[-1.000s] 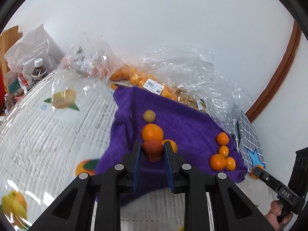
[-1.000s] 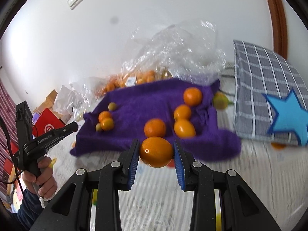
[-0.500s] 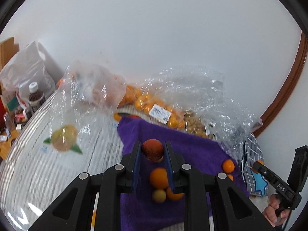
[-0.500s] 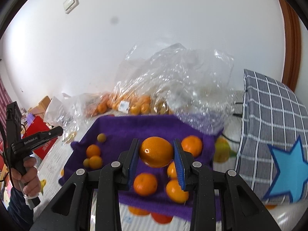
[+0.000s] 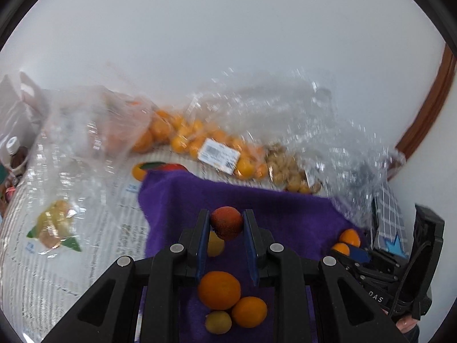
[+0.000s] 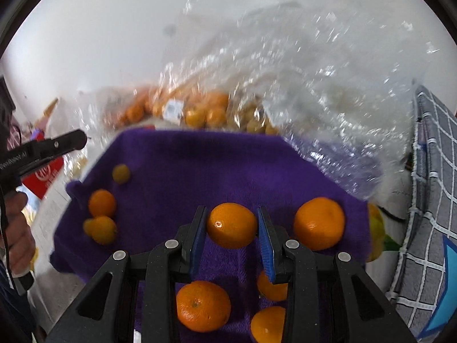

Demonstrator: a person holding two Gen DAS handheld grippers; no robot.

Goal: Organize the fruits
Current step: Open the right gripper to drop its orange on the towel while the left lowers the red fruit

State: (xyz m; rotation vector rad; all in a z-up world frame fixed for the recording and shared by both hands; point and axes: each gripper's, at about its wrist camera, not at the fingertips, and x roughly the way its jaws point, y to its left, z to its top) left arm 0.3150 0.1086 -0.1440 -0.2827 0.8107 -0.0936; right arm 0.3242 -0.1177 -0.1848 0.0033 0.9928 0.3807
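My left gripper [image 5: 226,223] is shut on a small red fruit [image 5: 227,222], held over the purple towel [image 5: 285,214]. Under it lie two oranges [image 5: 219,290] and two small yellow-green fruits [image 5: 218,321]. My right gripper [image 6: 232,225] is shut on an orange [image 6: 232,225] above the same purple towel [image 6: 200,165]. Around it on the towel sit a large orange [image 6: 319,223] to the right, another orange [image 6: 203,305] below, and a small group of oranges [image 6: 102,202] at the left. The right gripper's body [image 5: 371,280] shows at the lower right of the left wrist view.
Clear plastic bags of oranges [image 5: 200,140] and pale nuts [image 5: 288,171] lie behind the towel against the white wall. A grey checked cushion with a blue star [image 6: 431,214] stands at the right. A bottle [image 5: 14,154] and red packaging [image 6: 42,174] are at the left.
Both grippers have moved forward over the towel toward the bags, each keeping its fruit. The fruits on the towel now lie under and beside the fingers instead of ahead of them.
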